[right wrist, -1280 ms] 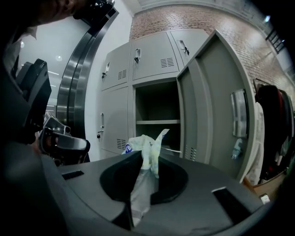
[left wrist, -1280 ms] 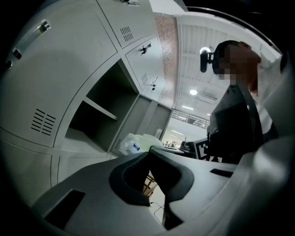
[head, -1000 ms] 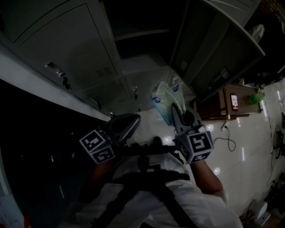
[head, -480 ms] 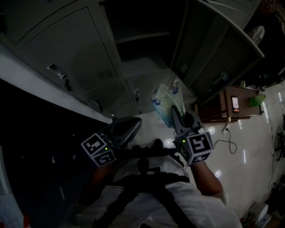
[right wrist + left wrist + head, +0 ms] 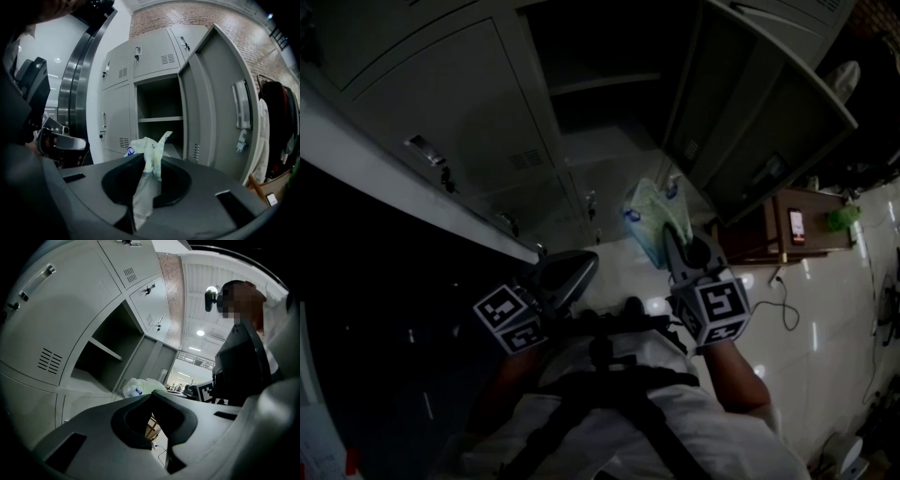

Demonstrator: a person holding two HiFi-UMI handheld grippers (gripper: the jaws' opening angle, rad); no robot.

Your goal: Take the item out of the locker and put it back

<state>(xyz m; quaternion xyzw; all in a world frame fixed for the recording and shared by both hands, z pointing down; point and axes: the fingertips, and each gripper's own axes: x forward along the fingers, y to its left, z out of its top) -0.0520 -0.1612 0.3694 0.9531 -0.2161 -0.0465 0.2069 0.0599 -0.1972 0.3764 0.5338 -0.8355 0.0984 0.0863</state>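
Fingers (image 5: 183, 165) of the right gripper (image 5: 144, 160) pinch a crumpled pale bag (image 5: 149, 144), blue-printed; left gripper (image 5: 152, 395) closed, empty.

Matt grey metal locker (image 5: 208, 108); crinkly thin plastic bag (image 5: 149, 152); glossy tiled floor (image 5: 825, 323)

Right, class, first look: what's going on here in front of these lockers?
A person stands before an open locker, its door swung wide, with a gripper in each hand. The right gripper is clamped on a crumpled plastic bag, held up outside the compartment. The left gripper is shut and holds nothing, off to the side.
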